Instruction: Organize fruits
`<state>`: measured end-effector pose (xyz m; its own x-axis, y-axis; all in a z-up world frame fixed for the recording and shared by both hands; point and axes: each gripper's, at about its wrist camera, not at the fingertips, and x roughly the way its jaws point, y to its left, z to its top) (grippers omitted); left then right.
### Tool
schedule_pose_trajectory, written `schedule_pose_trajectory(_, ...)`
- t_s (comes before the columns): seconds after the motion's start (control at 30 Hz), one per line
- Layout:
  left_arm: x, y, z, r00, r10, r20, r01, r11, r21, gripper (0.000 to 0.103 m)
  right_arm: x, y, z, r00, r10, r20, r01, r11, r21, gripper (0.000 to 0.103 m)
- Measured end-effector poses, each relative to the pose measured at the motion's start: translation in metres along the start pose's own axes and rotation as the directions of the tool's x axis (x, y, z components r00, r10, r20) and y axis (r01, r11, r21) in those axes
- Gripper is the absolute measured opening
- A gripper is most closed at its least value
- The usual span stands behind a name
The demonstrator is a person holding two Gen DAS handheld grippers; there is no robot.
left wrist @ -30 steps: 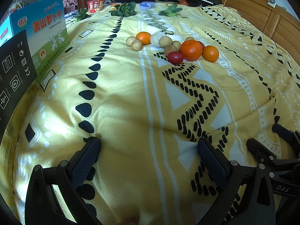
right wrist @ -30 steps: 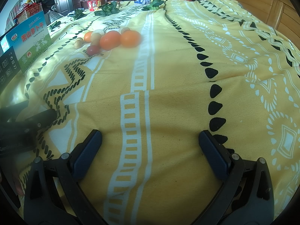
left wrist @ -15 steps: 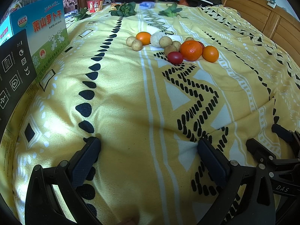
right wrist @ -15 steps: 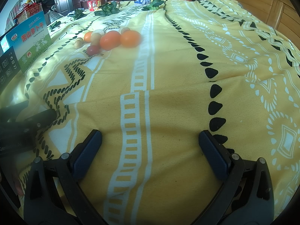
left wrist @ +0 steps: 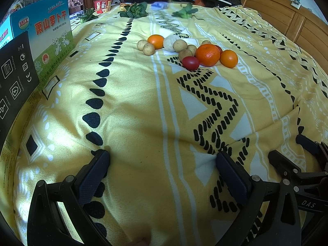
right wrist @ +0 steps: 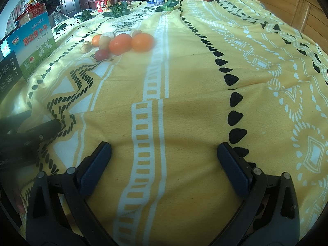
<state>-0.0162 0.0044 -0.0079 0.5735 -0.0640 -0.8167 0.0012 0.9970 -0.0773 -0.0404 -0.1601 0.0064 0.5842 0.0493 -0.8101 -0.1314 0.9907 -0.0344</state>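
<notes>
A cluster of produce lies far ahead on the yellow patterned bedspread (left wrist: 133, 106): a large orange (left wrist: 207, 55), a smaller orange (left wrist: 229, 58), a third orange (left wrist: 155, 41), a red tomato (left wrist: 190, 63) and several small potatoes (left wrist: 148, 49). The same cluster shows at upper left in the right wrist view, with the large orange (right wrist: 120, 43) and tomato (right wrist: 101, 54). My left gripper (left wrist: 162, 164) is open and empty, low over the bedspread. My right gripper (right wrist: 164, 153) is open and empty too; it also shows at the left wrist view's right edge (left wrist: 303, 164).
A blue and green carton (left wrist: 51, 39) and a black box (left wrist: 14, 82) stand at the left edge. Leafy greens (left wrist: 134, 10) and a red cup (left wrist: 102, 5) lie at the far end. A wooden headboard (left wrist: 297, 22) runs along the right.
</notes>
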Motion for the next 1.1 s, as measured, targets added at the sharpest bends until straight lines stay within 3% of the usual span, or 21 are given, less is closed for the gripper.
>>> schedule_pose_trajectory(1.1, 0.0021, 0.0019, 0.0018, 1.000, 0.006, -0.002, -0.006, 1.000, 0.004, 0.103, 0.0000, 0.0000, 0.0000, 1.000, 0.000, 0.000, 0.000, 1.000, 0.000, 0.103)
